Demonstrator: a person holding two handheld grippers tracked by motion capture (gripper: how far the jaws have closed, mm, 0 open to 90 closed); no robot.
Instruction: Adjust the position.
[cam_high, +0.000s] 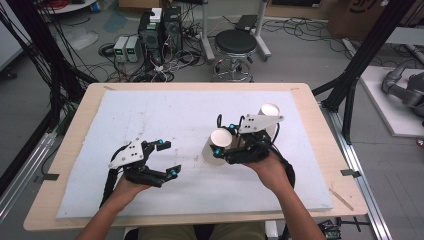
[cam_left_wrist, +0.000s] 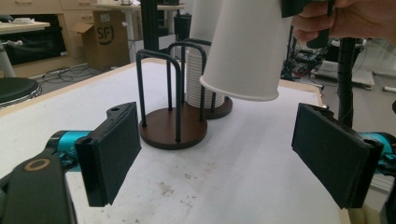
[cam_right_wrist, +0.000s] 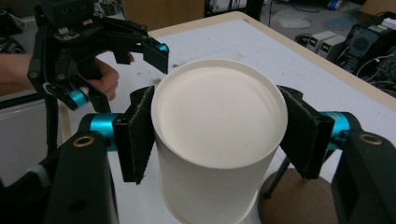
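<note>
My right gripper (cam_high: 225, 139) is shut on a white paper cup (cam_high: 216, 150), which hangs upside down and slightly tilted above the table. In the right gripper view both pads (cam_right_wrist: 137, 133) press the sides of the cup (cam_right_wrist: 219, 140), whose closed bottom faces the camera. My left gripper (cam_high: 171, 158) is open at the left with nothing between its jaws. In the left gripper view the gripper (cam_left_wrist: 222, 158) points at the held cup (cam_left_wrist: 247, 46) and at an empty wire cup holder (cam_left_wrist: 173, 128) on a brown round base.
A second holder carries a stack of white cups (cam_left_wrist: 201, 88), seen behind my right gripper as the stack of cups (cam_high: 270, 112). The white foam board (cam_high: 150, 115) covers the wooden table. A stool (cam_high: 235, 45) and computers stand on the floor beyond.
</note>
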